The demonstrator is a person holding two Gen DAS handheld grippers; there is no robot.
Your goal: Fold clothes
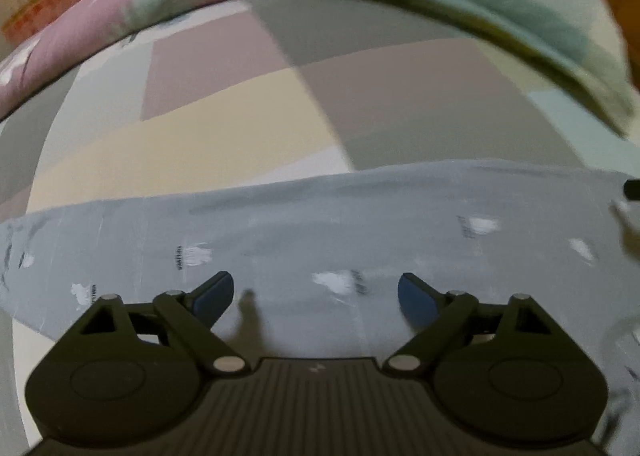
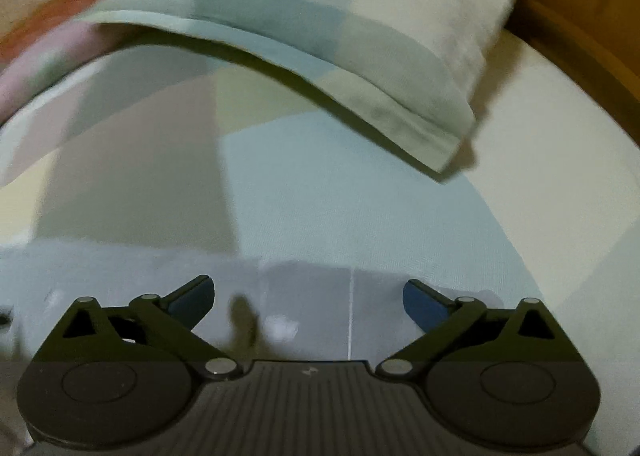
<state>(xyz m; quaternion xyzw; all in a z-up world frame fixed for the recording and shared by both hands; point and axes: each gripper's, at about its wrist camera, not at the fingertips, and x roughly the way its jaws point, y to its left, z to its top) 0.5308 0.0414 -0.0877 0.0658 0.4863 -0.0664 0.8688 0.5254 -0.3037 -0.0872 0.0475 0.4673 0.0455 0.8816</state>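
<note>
Both the left gripper (image 1: 316,296) and right gripper (image 2: 306,298) are hovering spread wide and empty over the grey garment (image 1: 320,232); pinching the bedsheet (image 1: 200,128) beneath risks dragging it along.

Pastel patchwork bedsheet (image 1: 224,124), pale green pillow (image 2: 420,56) lying on it, pink floral pillow (image 1: 92,28) beside

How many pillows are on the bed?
2: a pink pillow at the far left and a green pillow at the far right, its edge overlapping the pink one. More may be out of view.
</note>
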